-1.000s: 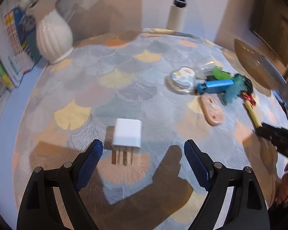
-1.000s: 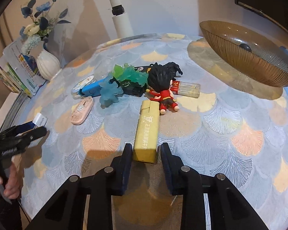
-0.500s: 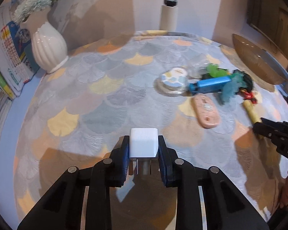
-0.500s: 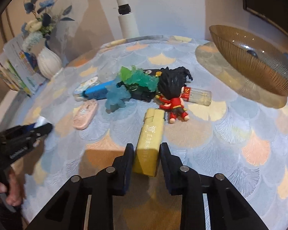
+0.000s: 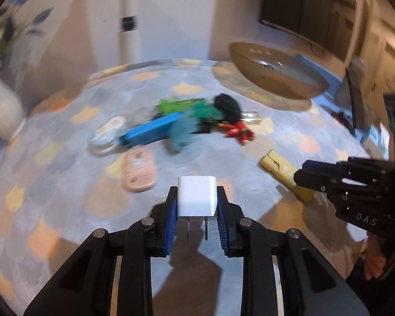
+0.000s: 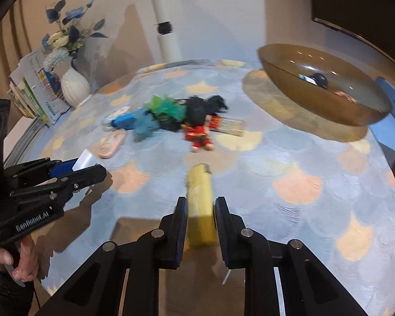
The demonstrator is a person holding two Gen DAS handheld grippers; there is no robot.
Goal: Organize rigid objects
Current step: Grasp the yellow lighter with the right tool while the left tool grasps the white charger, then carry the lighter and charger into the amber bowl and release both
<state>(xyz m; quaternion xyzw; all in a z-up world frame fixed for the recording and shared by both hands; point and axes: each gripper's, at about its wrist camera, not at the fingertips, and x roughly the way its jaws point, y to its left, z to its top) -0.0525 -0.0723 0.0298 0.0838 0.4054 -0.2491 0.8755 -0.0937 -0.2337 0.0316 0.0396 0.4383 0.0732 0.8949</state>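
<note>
A white charger plug [image 5: 196, 198] with two prongs hangs above the patterned tablecloth, and my left gripper [image 5: 197, 192] is shut on its sides. From the right wrist view the same plug [image 6: 84, 159] shows in the left gripper [image 6: 92, 169] at the left. My right gripper [image 6: 200, 202] grips a yellow lighter [image 6: 198, 184], its jaws still closing tight on it. The lighter [image 5: 276, 164] sticks out of the right gripper [image 5: 300, 175] at the right of the left wrist view. The left wrist view is blurred by motion.
A pile of small things lies mid-table: a blue stick [image 5: 150, 131], green and teal toys [image 6: 166, 108], a red-clothed figurine [image 6: 198, 131], a clear tube [image 6: 231, 126], a pink case [image 6: 112, 144]. A brown glass bowl [image 6: 324, 100] stands back right. A white vase [image 6: 75, 87] and books [image 6: 31, 92] stand back left.
My left gripper shut on the charger plug, lifted it and carried it right toward the pile. My right gripper tightened on the yellow lighter and drew it back from the figurine.
</note>
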